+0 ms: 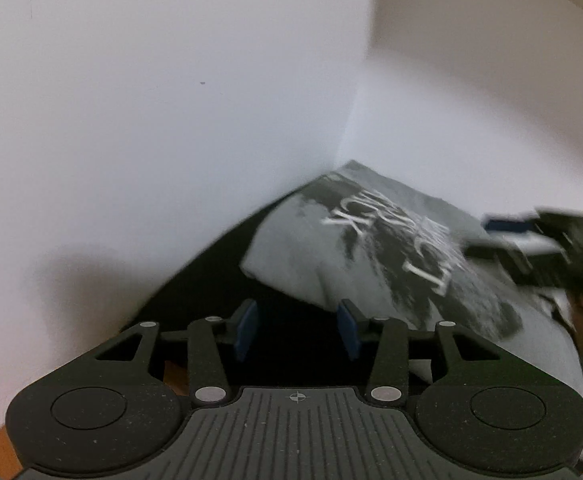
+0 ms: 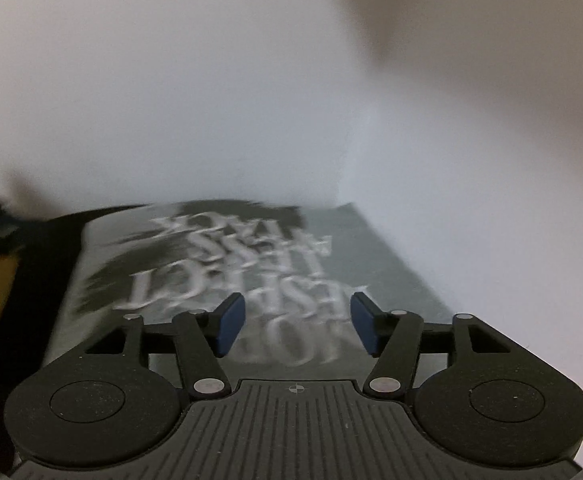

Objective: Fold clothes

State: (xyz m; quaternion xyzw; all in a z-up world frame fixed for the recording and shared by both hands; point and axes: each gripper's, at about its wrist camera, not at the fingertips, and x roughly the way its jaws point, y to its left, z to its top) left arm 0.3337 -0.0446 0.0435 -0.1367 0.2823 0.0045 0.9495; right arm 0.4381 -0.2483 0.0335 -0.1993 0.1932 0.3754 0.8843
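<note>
Got a grey printed shirt point(image 2: 219, 248) here, lying flat on a black surface point(image 1: 211, 280) and tucked up against the corner of two white walls point(image 1: 171, 100). Looks like a rough rectangle already, but it's all pretty blurry, so can't swear to the edges. Shows the print upside down in the right wrist view.

Parked right over that print with the right gripper point(image 2: 297, 326): jaws standing fairly wide, nothing pinched between the blue pads. Can't tell whether it's actually brushing the cloth underneath.

Hanging off to the side with the left gripper point(image 1: 297, 328), mostly above the bare black surface. Jaws apart by a middling gap, nothing in them either, with one pad just at the shirt's near edge.

So here's the bit that matters, going by these views: seems to run long-ways away from both grippers, toward the wall corner. Sits straight ahead of and under the right one, but ahead and off to the right of the left one. Puts the right hand clearly nearer. Probably means sliding the left one rightward onto the near edge before any two-handed pinch, otherwise grabbing only black surface on that side.
</note>
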